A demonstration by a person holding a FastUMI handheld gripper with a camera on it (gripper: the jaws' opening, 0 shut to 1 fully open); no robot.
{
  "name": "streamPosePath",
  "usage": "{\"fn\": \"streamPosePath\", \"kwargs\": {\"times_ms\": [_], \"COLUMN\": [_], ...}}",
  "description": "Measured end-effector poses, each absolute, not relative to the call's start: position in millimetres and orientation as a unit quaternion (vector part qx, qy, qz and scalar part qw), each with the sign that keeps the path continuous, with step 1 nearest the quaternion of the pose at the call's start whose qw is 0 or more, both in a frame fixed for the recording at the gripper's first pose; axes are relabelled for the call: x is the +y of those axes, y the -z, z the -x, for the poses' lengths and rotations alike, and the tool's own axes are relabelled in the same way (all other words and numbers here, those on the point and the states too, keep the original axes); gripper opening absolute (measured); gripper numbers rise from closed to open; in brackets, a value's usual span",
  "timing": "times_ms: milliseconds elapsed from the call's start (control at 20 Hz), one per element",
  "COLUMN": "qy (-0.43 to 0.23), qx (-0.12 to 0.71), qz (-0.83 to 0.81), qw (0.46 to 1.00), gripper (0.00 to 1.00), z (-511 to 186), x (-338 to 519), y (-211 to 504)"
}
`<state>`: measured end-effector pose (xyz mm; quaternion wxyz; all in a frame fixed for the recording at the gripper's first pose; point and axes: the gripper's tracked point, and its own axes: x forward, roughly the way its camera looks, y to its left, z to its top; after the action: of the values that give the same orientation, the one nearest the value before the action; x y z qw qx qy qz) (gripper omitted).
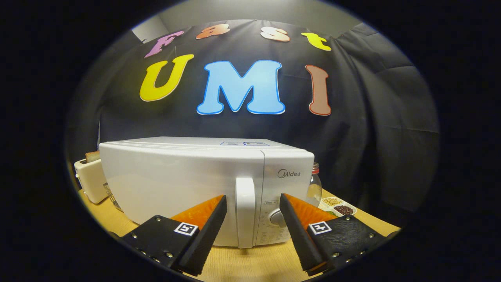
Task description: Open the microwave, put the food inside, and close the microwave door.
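Gripper (pixel 253 219) fingers stand spread apart and hold nothing. They straddle the vertical handle (pixel 245 211) of the microwave (pixel 176 184), which lies just ahead in the gap between them, with neither finger touching it. The door (pixel 180 188) sits shut, flush with the control panel (pixel 287 196). The appliance rests on a wooden table (pixel 242 262).

Step in hand, by judgement: closing on the handle to pull the door open.

Risks from this position:
- The knob (pixel 277 217) lies just beside the handle, close to the right finger. A closure biased to that side may catch the knob or the panel rather than the handle.
- A shallow grip may slide off the smooth handle when pulled.
- A straight pull, not following the door's swing, may drag the microwave across the table toward the toaster (pixel 91 178) on one side or the glass jar (pixel 314 184) and divided tray (pixel 338 206) on the other.

Which item is the food to be loaded cannot be told.
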<state>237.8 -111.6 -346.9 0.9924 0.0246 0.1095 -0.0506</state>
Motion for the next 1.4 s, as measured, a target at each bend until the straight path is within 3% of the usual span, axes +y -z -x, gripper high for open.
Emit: {"fn": "streamPosePath", "kwargs": {"times_ms": [150, 200, 250, 400, 600, 650, 750, 800, 1400], "qy": [0.049, 0.042, 0.034, 0.024, 0.021, 0.021, 0.020, 0.018, -0.001], "qx": [0.104, 0.096, 0.095, 0.097, 0.114, 0.118, 0.123, 0.125, 0.131], "qz": [-0.022, -0.021, -0.022, -0.033, -0.051, -0.052, -0.057, -0.062, -0.047], "qw": [0.993, 0.994, 0.995, 0.994, 0.992, 0.991, 0.991, 0.990, 0.990], "gripper": [0.71, 0.71, 0.57, 0.33, 0.29, 0.21, 0.21, 0.14, 0.10], "z": [-244, -245, -244, -243, -243, -242, -242, -242, -170], "x": [-114, -112, -107, -103, -102, -101, -102, -102, -84], "y": [352, 350, 350, 350, 351, 351, 353, 352, 342]}}
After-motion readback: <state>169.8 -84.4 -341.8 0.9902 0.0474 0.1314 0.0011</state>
